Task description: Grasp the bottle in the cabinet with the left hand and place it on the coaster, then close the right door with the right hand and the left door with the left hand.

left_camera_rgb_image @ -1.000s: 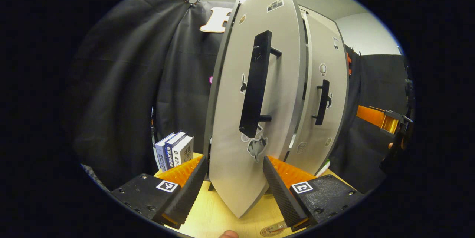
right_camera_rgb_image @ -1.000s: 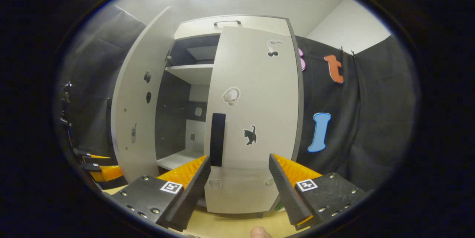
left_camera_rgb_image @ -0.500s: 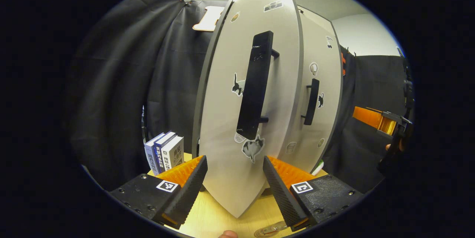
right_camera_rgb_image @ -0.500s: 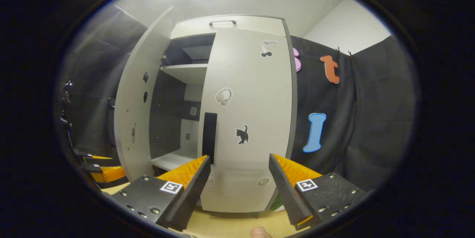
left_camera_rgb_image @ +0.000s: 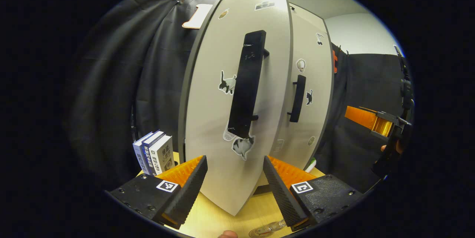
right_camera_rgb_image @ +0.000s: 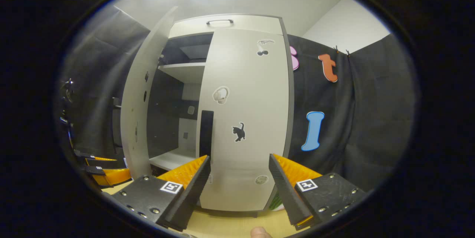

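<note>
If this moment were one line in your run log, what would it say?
stage: closing doors | right door: shut | left door: ajar | left tool: open, at left door | right tool: open, empty

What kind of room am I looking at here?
Probably a staged recording booth, not a real home: black cloth wall, a small sticker-covered cabinet on a wooden tabletop, and books beside it.

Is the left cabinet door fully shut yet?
No: in the right gripper view the left door stands swung out from the cabinet, with the dark interior and a shelf showing between it and the right door.
</note>
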The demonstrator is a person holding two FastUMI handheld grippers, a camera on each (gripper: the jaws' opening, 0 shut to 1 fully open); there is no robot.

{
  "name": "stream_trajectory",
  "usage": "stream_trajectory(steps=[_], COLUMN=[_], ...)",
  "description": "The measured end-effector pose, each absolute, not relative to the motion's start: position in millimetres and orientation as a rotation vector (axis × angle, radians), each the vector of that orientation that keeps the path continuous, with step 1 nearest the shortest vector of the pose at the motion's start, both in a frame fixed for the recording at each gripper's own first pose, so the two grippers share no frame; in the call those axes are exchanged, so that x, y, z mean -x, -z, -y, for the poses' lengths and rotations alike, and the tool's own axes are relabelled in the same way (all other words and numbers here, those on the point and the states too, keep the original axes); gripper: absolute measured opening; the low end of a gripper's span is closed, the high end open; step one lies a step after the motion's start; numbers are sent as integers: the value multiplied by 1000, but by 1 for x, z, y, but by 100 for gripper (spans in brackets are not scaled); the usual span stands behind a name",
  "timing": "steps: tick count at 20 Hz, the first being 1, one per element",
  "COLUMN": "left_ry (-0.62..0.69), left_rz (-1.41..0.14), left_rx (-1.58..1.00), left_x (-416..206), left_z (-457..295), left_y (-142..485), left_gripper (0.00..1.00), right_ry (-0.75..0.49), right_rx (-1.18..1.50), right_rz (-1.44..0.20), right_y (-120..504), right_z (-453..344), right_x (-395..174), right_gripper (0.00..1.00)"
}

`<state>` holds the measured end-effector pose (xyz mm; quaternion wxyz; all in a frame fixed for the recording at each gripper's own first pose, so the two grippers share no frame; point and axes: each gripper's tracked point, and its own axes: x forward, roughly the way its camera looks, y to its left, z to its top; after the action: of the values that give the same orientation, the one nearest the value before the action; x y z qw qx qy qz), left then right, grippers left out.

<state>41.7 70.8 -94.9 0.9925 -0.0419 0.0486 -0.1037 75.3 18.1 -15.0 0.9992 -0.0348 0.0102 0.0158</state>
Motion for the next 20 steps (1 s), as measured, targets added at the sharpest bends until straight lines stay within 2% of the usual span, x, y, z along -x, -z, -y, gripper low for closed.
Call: stream_trajectory(steps=[20], left_ry=[225], left_rz=[-96], left_rx=[76], left_x=[-46], left_z=[-57], left_y=[93], left_gripper=[95], right_ry=[-20], right_rx=[64], right_rz=[-38], right_y=[23], right_z=[-9], right_x=[-75], right_gripper=[96])
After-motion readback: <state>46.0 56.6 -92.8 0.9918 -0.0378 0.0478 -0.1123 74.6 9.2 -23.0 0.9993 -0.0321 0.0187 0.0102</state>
